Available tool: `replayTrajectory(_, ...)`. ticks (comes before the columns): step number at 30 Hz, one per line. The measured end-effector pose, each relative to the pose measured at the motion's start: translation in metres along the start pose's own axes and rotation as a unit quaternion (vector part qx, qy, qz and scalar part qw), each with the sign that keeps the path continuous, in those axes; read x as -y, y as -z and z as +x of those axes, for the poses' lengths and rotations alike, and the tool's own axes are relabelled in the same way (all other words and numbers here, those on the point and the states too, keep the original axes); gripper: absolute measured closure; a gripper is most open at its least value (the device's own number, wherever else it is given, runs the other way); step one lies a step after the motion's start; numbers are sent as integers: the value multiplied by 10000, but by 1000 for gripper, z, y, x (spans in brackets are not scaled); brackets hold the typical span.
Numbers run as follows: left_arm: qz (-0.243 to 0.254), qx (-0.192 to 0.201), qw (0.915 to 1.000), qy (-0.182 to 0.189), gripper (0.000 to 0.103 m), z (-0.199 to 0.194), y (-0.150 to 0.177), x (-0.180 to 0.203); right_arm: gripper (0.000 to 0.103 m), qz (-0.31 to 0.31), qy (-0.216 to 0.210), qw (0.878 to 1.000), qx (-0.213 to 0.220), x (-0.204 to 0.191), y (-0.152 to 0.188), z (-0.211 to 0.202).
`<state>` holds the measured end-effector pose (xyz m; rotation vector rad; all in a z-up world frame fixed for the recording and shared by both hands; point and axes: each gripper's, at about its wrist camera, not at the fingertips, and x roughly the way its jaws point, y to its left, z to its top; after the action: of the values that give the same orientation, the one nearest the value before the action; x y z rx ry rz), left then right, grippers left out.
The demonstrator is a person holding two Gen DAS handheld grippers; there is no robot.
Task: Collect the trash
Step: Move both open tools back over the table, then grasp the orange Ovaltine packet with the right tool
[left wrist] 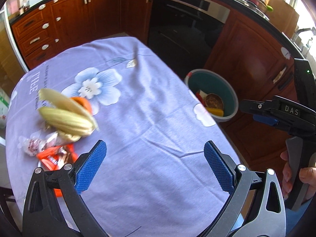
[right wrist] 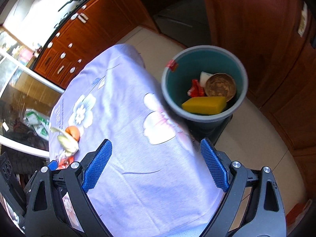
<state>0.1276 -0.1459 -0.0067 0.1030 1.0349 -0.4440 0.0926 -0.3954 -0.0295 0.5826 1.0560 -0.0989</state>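
A pile of trash lies at the table's left side: pale corn husks (left wrist: 67, 114), an orange peel (left wrist: 83, 101), a crumpled clear wrapper (left wrist: 37, 145) and an orange snack wrapper (left wrist: 57, 157). My left gripper (left wrist: 155, 165) hangs open over the lilac floral tablecloth (left wrist: 148, 102), to the right of that pile, nothing between its blue pads. My right gripper (right wrist: 156, 163) is open too, over the table's right edge, empty. The teal bin (right wrist: 171, 83) on the floor holds a yellow sponge (right wrist: 204, 103), a brown round thing (right wrist: 220, 86) and a red wrapper (right wrist: 195, 88). The husks (right wrist: 66, 140) show far left here.
Wooden kitchen cabinets (left wrist: 75, 19) and a dark oven (left wrist: 183, 25) stand behind the table. A hand (left wrist: 302, 179) holds the right gripper's handle at the left wrist view's right edge. Tiled floor (right wrist: 256, 142) surrounds the bin. A glass-fronted cabinet (right wrist: 17, 90) stands left.
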Motion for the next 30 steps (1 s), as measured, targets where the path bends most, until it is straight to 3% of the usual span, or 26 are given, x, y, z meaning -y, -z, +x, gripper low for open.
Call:
replayTrajectory(7, -497, 73, 9980, -394, 4, -15, 26, -61, 16, -329, -76, 9989, -312, -37, 11, 21)
replayTrajectory(14, -1191, 162, 9901, -730, 4, -39, 64, -140, 16, -912, -137, 9928, -758, -90, 29, 50)
replayTrajectory(20, -1568, 130, 9846, -759, 4, -44, 92, -183, 16, -1364, -256, 9837, -1143, -143, 48, 76)
replayTrajectory(30, -1875, 73, 9799, -676, 4, -41, 123, -220, 16, -2014, -512, 9646, -1623, -221, 87, 111)
